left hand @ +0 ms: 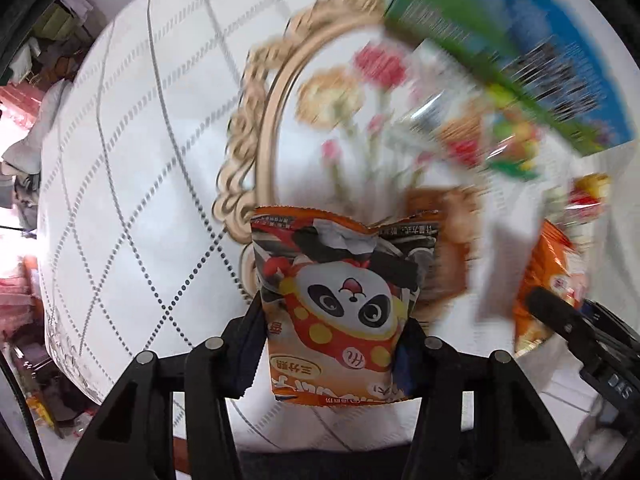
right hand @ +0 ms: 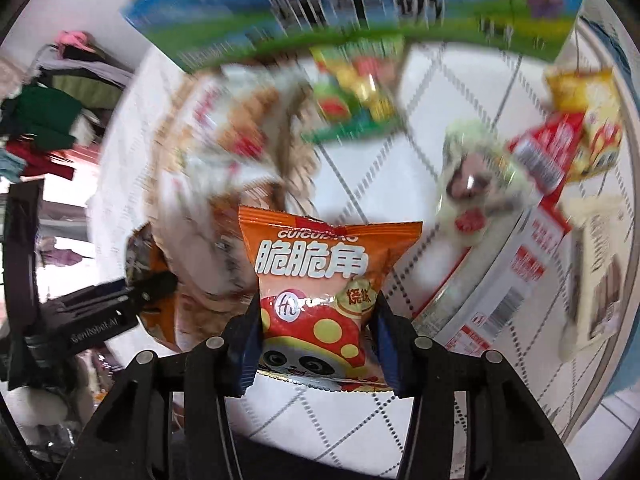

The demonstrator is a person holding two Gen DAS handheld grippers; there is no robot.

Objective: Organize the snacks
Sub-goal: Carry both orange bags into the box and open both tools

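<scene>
1. The left gripper is clamped on an orange panda snack packet, which hangs upside down between the pads with the grip on its lower half. The pads pinch soft, air-filled film, so the packet could slide or twist free if the hand swings fast; the blur across the rest of that view suggests quick motion.

2. The right gripper is closed on a second orange packet, upright, with its printed front to the camera. Its pads also bite near the packet's bottom edge, so the heavier top may flop over and drag against neighbours on the way down.

3. At about 12 o'clock from the left packet lies the oval tray with a gilded scroll rim and flower print. If the tray is the target, a release too near the rim could leave the packet straddling it.

4. At 4 o'clock in the left view the other gripper is close by; both hands converging on one spot risks a knock.

5. At 2 o'clock from the right packet, a red-and-white box and loose packets crowd the tablecloth; a wide sweep could shove them. The blue-green carton at 12 o'clock stands near too.
</scene>
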